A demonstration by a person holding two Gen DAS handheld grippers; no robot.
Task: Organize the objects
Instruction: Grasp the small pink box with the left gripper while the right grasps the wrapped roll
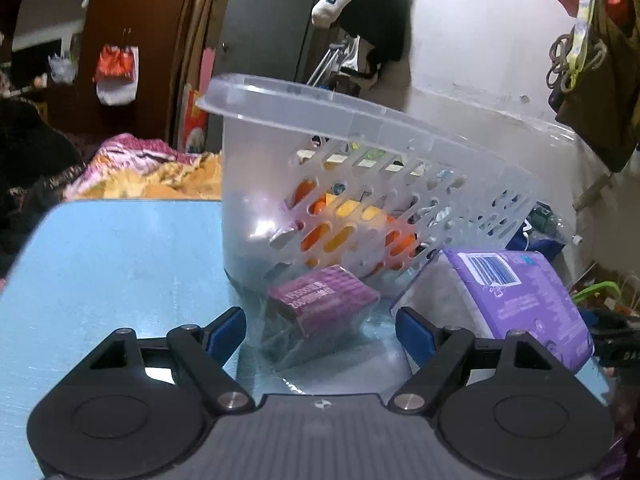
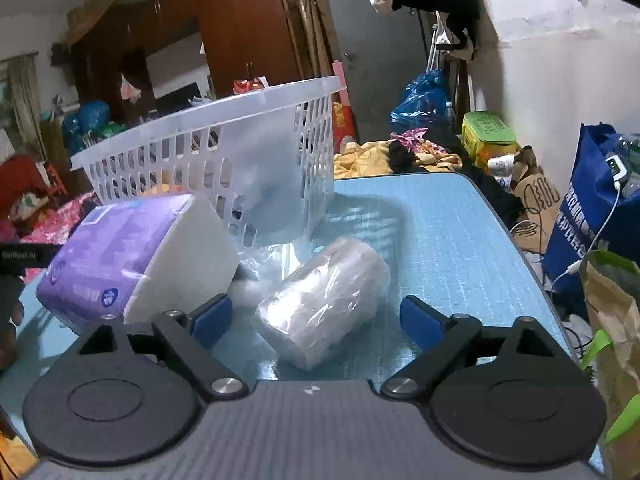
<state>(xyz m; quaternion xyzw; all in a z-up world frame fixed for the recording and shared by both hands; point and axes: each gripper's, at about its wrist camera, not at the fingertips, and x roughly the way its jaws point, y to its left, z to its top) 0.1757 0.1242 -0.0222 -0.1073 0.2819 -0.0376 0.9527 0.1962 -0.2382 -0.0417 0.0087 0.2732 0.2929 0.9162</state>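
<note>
A clear plastic basket (image 1: 360, 148) with slotted walls stands on the blue table (image 1: 112, 264) and holds orange and yellow items. In front of it lies a purple box in a clear bag (image 1: 320, 308), between the blue pads of my left gripper (image 1: 320, 332), which is open and not touching it. A purple tissue pack (image 1: 516, 300) lies to its right. In the right wrist view a roll wrapped in clear plastic (image 2: 324, 304) lies between the fingers of my right gripper (image 2: 316, 320), open, pads apart from it. The tissue pack (image 2: 132, 256) and basket (image 2: 224, 148) sit left and behind.
The table's right edge (image 2: 532, 264) drops off to bags on the floor: a blue bag (image 2: 584, 216) and a brown paper bag (image 2: 616, 320). Bedding (image 1: 152, 168) lies beyond the table's far edge. Clothes hang on the wall (image 1: 368, 12) behind the basket.
</note>
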